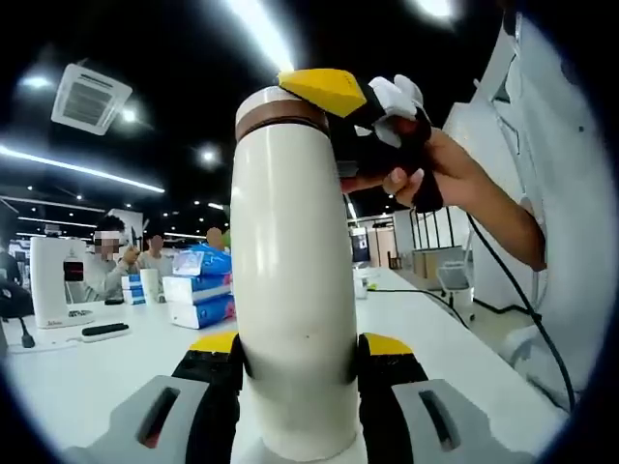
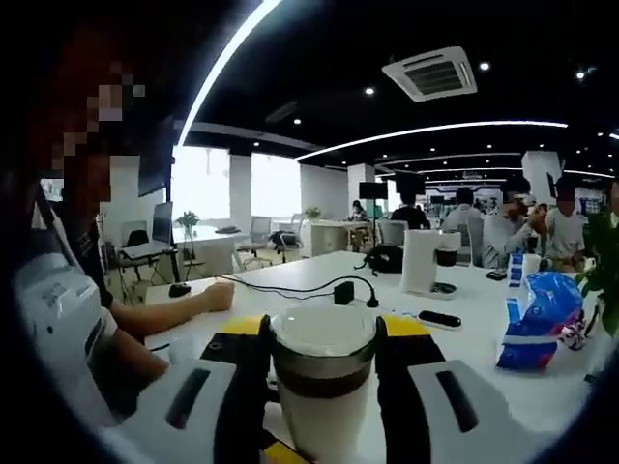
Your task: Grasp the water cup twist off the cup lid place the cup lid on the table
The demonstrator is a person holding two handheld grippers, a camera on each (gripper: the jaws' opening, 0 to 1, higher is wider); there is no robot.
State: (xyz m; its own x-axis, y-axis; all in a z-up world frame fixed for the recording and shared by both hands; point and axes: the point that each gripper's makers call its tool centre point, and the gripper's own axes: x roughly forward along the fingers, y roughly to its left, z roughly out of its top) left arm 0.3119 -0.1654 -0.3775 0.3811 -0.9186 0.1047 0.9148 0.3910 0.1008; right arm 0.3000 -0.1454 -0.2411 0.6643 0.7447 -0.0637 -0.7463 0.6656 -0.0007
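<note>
White table (image 1: 87, 372) | cream water cup (image 1: 295, 290), brown band | left gripper (image 1: 300, 372) clamps body | right gripper (image 2: 322, 362) clamps cup lid (image 2: 323, 331)

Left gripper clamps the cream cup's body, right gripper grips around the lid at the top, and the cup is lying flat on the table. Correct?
Not quite: the cup isn't lying on the table. In the left gripper view it stands upright between the left gripper jaws, its base out of sight. The right gripper does close around the lid.
</note>
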